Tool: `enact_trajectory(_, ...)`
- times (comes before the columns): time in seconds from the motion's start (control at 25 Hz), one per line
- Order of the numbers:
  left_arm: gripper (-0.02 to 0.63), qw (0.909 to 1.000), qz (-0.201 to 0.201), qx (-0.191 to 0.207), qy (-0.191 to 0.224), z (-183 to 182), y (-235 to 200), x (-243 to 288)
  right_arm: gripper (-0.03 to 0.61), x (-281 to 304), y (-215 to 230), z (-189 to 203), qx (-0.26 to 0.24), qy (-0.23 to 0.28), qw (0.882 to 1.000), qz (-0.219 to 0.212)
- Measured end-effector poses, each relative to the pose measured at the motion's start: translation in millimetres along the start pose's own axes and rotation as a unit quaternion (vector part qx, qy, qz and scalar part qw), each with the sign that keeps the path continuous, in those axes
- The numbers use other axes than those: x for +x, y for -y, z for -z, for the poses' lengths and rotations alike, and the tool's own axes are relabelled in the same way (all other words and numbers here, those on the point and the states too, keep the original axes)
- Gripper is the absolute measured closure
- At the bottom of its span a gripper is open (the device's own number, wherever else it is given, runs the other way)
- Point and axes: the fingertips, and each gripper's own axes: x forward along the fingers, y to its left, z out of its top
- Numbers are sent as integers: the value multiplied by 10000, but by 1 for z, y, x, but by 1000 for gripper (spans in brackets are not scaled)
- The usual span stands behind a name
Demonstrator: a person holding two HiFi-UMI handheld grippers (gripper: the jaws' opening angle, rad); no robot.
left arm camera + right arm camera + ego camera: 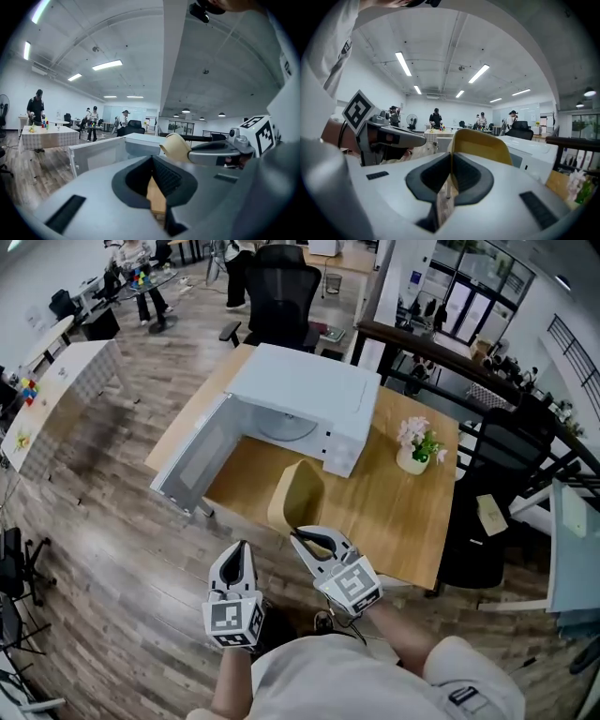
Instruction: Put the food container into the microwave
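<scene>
Right hand-held gripper [302, 538] pinches rounded tan food container [295, 498]; boxy white microwave [309, 390].

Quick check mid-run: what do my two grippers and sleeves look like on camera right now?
The left gripper and right gripper match: light grey plastic shells tapering to pointed tongs, lined inside with black ribbed pads. Each carries a white cube printed with black square markers. The person wears a white top, and its right sleeve bears a small dark print.
</scene>
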Motion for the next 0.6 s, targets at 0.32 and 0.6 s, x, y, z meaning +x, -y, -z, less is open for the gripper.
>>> enact_trajectory(0.32,603,9959,897,-47,-69,-9,-44,41,555,41,1,-1,-178,-395,9967,680)
enact_trajectory(0.6,603,9872,1572,-114,-257,4,-43,77,555,51,14,11,-8,-709,9917,1075)
